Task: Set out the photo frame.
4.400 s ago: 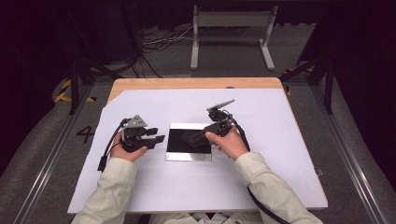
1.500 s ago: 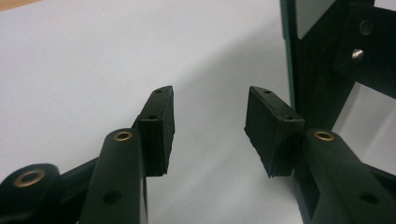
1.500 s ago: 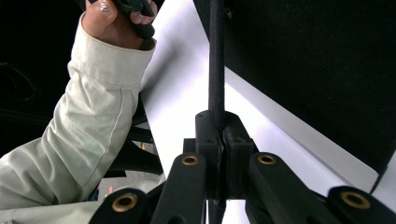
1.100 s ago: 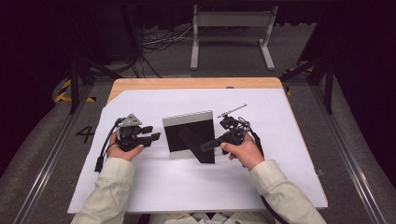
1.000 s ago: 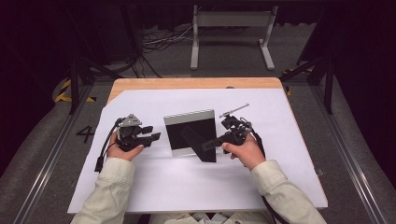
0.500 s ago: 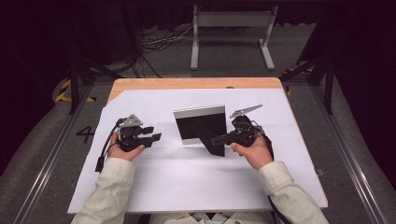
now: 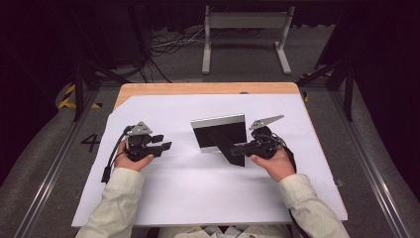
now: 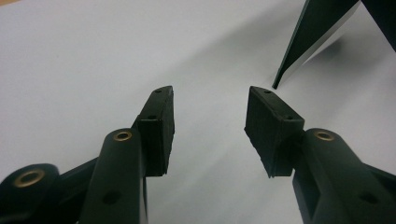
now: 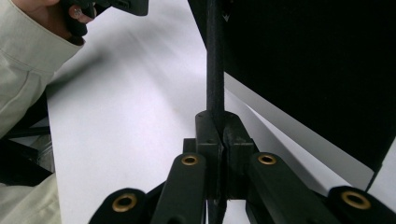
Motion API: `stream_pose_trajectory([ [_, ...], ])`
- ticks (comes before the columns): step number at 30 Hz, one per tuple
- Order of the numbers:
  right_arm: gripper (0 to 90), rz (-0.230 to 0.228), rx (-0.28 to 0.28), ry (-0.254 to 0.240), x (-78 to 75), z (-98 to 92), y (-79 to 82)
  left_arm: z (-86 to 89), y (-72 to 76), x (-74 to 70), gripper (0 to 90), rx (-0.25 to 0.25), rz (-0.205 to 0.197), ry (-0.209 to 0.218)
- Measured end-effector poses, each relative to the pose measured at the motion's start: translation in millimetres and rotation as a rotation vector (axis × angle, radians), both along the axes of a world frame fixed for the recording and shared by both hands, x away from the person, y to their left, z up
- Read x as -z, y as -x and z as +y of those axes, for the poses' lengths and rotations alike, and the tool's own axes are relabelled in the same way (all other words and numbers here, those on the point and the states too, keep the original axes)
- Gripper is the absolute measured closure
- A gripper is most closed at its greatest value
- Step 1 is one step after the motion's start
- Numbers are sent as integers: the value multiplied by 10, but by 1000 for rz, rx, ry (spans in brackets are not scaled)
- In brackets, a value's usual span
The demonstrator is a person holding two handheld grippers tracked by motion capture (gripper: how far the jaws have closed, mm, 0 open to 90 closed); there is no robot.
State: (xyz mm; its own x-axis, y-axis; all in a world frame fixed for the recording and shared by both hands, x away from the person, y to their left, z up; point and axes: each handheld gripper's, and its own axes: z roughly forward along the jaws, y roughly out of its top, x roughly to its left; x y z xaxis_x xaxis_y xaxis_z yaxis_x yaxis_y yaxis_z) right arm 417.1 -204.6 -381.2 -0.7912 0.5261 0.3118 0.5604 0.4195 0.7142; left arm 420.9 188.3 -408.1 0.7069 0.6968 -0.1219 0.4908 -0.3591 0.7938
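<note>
A black picture frame (image 7: 219, 133) with a silver top edge stands upright on the white sheet (image 7: 198, 198), its back toward me. Its black prop leg (image 7: 227, 148) slants down toward the front. My right gripper (image 7: 238, 148) is shut on that leg near its lower end; in the right gripper view the thin leg (image 9: 215, 56) rises from between the closed pads (image 9: 205, 140), with the dark frame back (image 9: 317, 70) to its right. My left gripper (image 7: 163, 142) rests on the sheet left of the frame, open and empty (image 8: 210, 126). A corner of the frame (image 8: 313, 37) shows beyond it.
The white sheet covers a wooden table (image 7: 198, 88) whose far edge is bare. A grey metal stand (image 7: 245, 29) and cables (image 7: 168, 44) lie on the floor beyond. Dark rails run along both sides of the table.
The frame lay flat several seconds ago and now stands upright. Over the last second the right gripper has carried it a little to the right. The left gripper stayed put.
</note>
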Motion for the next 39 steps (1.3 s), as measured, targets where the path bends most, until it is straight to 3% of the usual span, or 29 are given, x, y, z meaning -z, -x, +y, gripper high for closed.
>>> stream_pose_trajectory([
  [8, 855, -75, -41, 78, 48, -26, 41, -15, 0, 5, 526, 4, 2, -4],
  [18, 854, -120, -89, 166, 66, -8, 85, -19, 4, 1, 523, 9, 2, -2],
  [21, 856, -121, -99, 187, 68, 2, 93, -21, 4, 0, 523, 9, 2, -3],
  [25, 858, -116, -116, 251, 79, 34, 126, -27, 2, 2, 523, 12, 2, -5],
  [31, 864, -108, -137, 282, 106, 46, 147, -59, 10, -1, 523, 24, 0, -13],
  [39, 856, -140, -151, 321, 133, 39, 163, -66, 3, 0, 533, 28, 3, -12],
])
